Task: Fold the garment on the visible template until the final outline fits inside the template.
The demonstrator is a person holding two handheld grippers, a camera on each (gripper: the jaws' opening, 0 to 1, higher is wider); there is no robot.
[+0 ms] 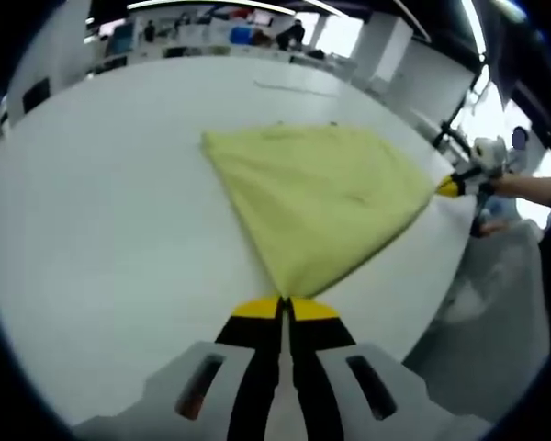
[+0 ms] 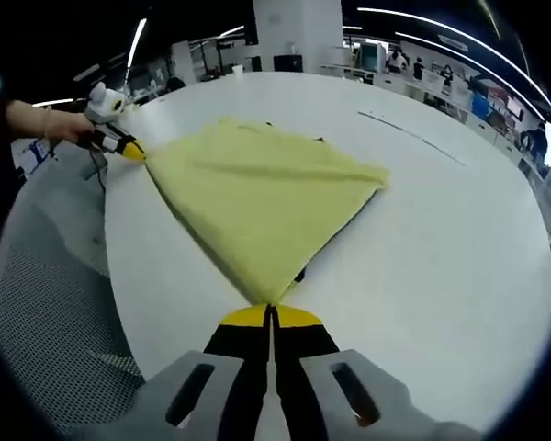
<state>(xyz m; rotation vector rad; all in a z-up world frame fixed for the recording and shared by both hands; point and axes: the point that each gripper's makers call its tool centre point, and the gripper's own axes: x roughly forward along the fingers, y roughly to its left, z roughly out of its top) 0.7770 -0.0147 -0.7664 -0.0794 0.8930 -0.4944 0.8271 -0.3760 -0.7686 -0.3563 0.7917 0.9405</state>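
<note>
The garment [image 1: 317,197], a pale yellow cloth, lies on the white counter [image 1: 101,230] near its edge, stretched taut between two corners. The left tool [image 1: 283,308] has its jaws pressed together on one corner of the cloth, and the cloth fans out from that pinch toward the far side of the counter. In the right gripper view, the right tool [image 2: 270,314] is likewise clamped on the opposite corner, with the garment [image 2: 262,202] spreading away from its tips. Each tool also appears at the edge of the other's view, held in a hand [image 2: 69,124] at the counter's rim.

Progress assessment: the cloth shows a doubled layer along its far edge, which suggests at least one fold is in place, though this cannot be confirmed. The outline is broad and roughly triangular under tension, not a compact rectangle. A thin dark line [image 2: 411,138] is visible on the counter beyond the cloth; whether it belongs to the template cannot be determined. The template outline is not legible here, so fit cannot be verified. Remaining work, by judgement: lay the held corners down, complete further folds, and check the outline.
</note>
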